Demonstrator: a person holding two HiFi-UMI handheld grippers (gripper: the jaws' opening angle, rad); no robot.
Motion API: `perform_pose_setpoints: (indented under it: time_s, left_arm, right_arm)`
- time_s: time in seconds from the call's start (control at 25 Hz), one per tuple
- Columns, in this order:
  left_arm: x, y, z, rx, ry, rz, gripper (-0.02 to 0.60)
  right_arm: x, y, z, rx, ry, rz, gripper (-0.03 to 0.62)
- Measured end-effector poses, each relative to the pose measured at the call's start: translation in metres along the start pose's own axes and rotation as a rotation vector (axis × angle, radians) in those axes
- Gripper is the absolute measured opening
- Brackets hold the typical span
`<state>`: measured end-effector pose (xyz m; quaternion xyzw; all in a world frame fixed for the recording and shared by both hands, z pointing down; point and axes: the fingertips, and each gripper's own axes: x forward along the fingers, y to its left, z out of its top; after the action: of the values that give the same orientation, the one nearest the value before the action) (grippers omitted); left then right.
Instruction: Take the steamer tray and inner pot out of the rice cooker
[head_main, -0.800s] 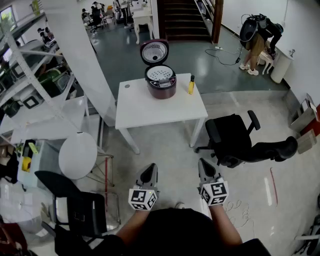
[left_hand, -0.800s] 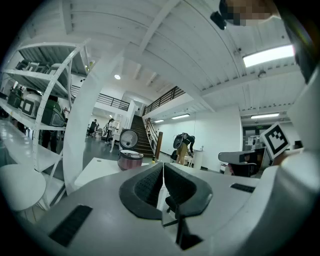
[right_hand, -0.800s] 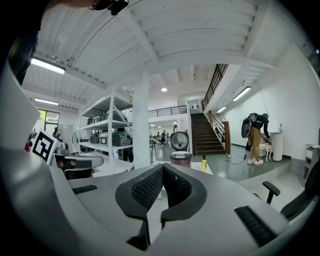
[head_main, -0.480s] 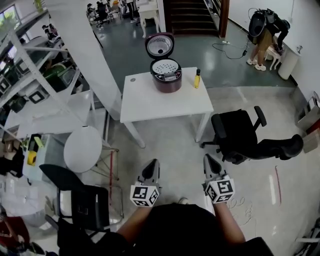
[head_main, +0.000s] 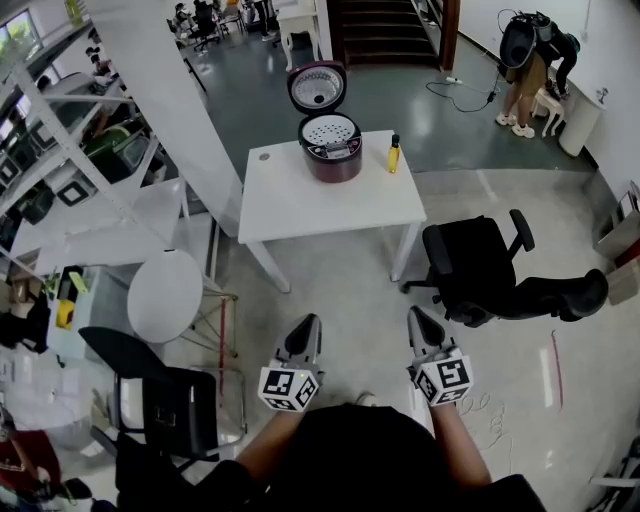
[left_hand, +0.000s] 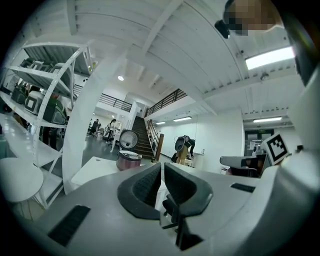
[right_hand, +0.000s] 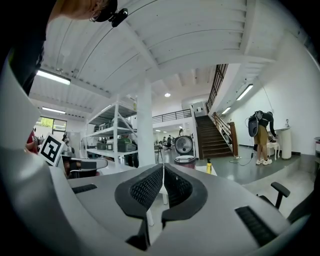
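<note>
A dark red rice cooker (head_main: 331, 158) stands on the far side of a white table (head_main: 330, 205), its lid (head_main: 316, 87) raised upright. Inside its mouth lies the white perforated steamer tray (head_main: 329, 131); the inner pot is hidden beneath it. The cooker also shows small and far off in the left gripper view (left_hand: 129, 160) and the right gripper view (right_hand: 184, 160). My left gripper (head_main: 309, 326) and right gripper (head_main: 415, 321) are held side by side low in the head view, well short of the table. Both are shut with nothing between their jaws.
A yellow bottle (head_main: 393, 155) stands on the table right of the cooker. A black office chair (head_main: 472, 266) sits right of the table, a round white stool (head_main: 165, 296) and another black chair (head_main: 165, 404) to the left. White shelving (head_main: 60, 130) lines the left; a person (head_main: 528, 62) bends far right.
The table and cooker sat a little lower and more central 0.8 s ago than now; both grippers stayed shut and side by side, sinking slightly in the view.
</note>
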<state>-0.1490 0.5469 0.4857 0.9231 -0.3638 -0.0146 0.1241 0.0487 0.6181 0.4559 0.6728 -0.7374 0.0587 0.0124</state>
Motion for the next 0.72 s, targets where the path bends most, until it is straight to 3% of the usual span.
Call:
perform_pose_setpoints:
  time_s: [0.12,0.2,0.32,0.72]
  left_arm:
    - [0.001,0.003,-0.001,0.005,-0.001,0.019,0.035]
    - [0.004,0.006,-0.005,-0.001,0.009,0.039,0.155]
    - [0.005,0.010,-0.011,-0.034,0.029,0.072,0.222]
    - [0.000,-0.012,-0.022,-0.064,0.062,0.073,0.249]
  right_arm:
    - [-0.001,-0.008,-0.005,0.011,0.023,0.005,0.031]
    - [0.001,-0.017,-0.011,0.026,0.054,-0.006,0.145]
    - [0.001,-0.027,-0.021,0.024,0.094,-0.012,0.225]
    - [-0.002,-0.046,-0.038,0.053,0.117,0.001,0.232]
